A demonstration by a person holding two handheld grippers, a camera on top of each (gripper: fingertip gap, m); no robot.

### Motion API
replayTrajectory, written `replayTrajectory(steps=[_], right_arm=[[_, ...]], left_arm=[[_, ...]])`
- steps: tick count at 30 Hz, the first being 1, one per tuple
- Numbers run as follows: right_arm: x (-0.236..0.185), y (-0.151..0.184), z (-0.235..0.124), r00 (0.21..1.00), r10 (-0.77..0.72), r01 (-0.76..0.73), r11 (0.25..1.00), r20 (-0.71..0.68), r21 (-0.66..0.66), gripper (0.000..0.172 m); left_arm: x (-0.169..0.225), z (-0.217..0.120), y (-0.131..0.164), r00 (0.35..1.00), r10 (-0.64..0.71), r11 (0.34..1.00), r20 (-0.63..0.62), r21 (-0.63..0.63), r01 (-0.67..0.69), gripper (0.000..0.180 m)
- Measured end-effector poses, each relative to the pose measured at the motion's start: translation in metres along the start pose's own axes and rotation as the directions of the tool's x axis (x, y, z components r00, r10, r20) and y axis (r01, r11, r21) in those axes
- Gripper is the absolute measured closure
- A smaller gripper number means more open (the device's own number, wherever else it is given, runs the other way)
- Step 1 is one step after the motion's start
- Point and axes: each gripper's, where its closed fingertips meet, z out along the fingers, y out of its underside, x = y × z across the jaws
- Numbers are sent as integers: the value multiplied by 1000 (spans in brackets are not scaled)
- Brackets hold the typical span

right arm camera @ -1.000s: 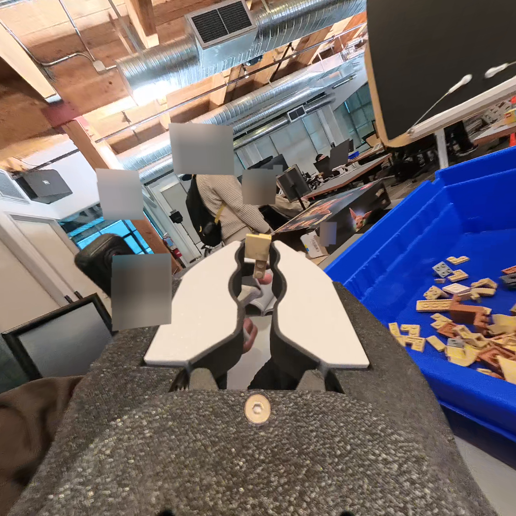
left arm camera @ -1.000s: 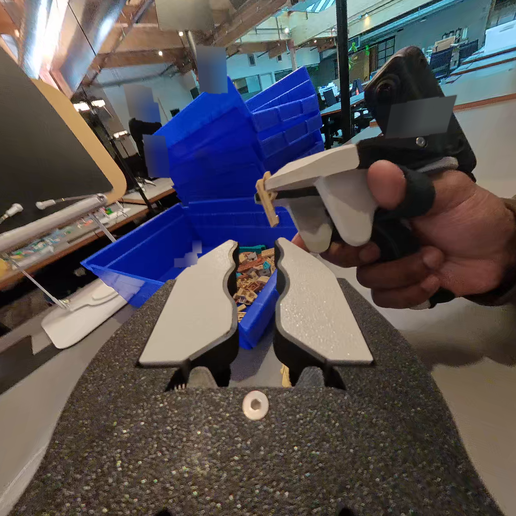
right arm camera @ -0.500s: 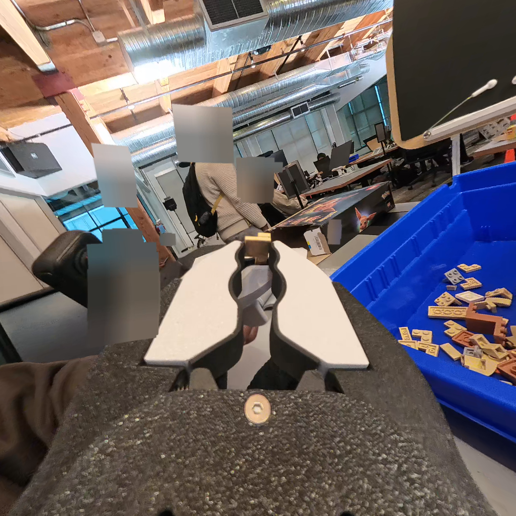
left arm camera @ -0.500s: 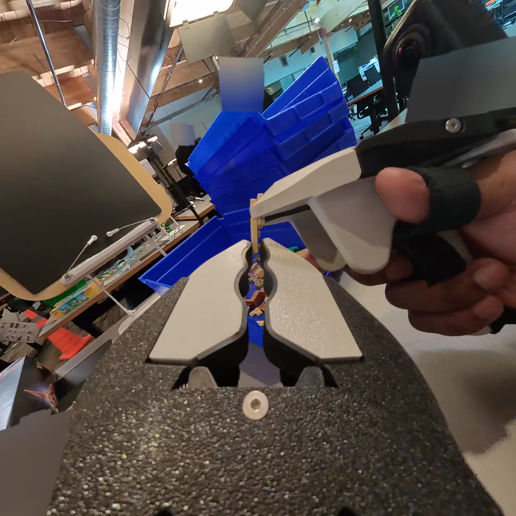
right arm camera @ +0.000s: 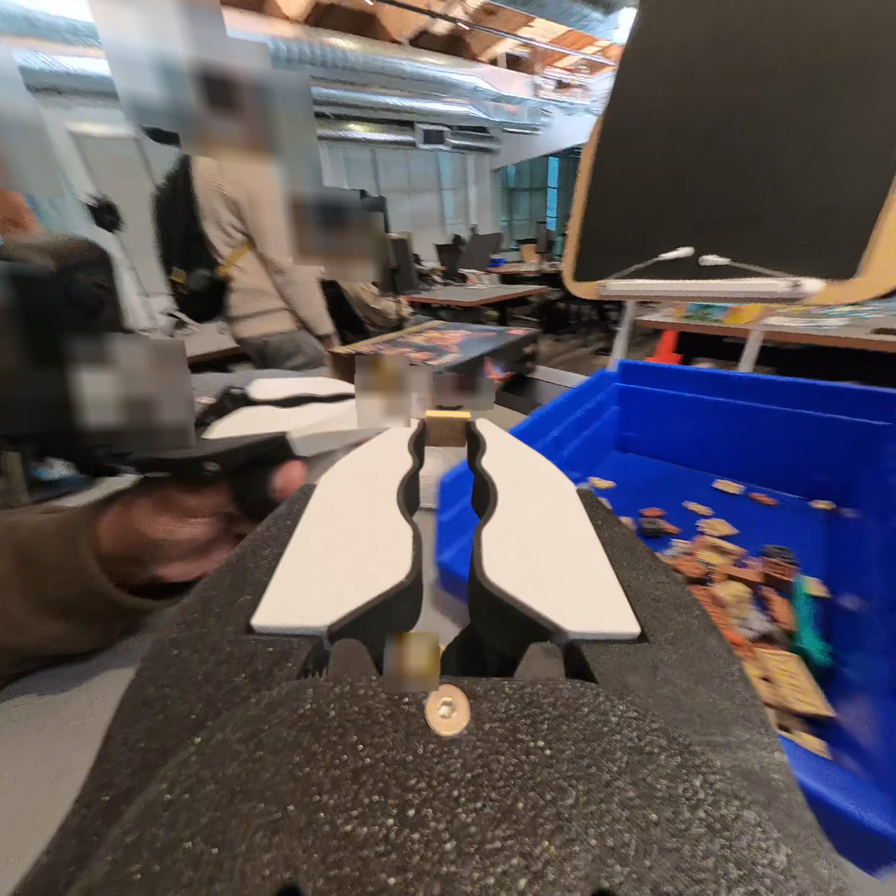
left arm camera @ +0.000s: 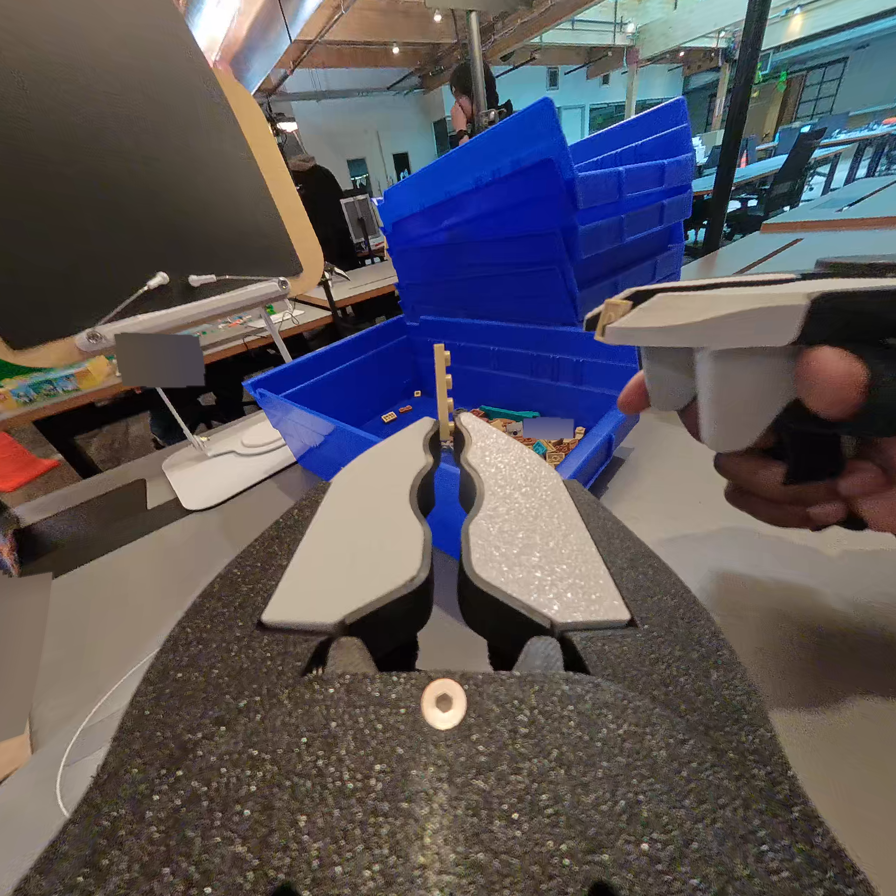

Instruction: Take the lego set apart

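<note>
Glossy blue plastic bin

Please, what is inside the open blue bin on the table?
Inside the open blue bin lie loose toy bricks, mostly tan and brown, with teal pieces. Most are heaped at one end. The left gripper's fingers and a blurred patch cover part of the floor.

no legible writing anywhere, printed box artwork blurred (lettering unreadable), colourful boxes too small
</note>
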Motion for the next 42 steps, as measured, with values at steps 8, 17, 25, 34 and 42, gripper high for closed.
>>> replayTrajectory(steps=[8, 17, 25, 34, 42], right_arm=[[90, 44, 18, 908, -243, 120, 932, -343, -342, 126], [-1, 2, 15, 978, 21, -12, 999, 208, -45, 144], [-33, 5, 3, 880, 167, -129, 985, 445, -116, 164], [22, 18, 17, 997, 15, -4, 989, 77, -145, 165], [77, 71, 10, 922, -329, 192, 845, -202, -499, 131]], left_arm=[[15, 11, 19, 994, -50, 996, -99, -80, 42, 176], [51, 3, 3, 927, -105, 994, -360, -13, 108, 176], [70, -6, -2, 820, -213, 974, -531, -51, 221, 176], [47, 9, 21, 925, -165, 983, -342, -131, 127, 152], [71, -5, 77, 883, -126, 888, -452, -448, -103, 144]])
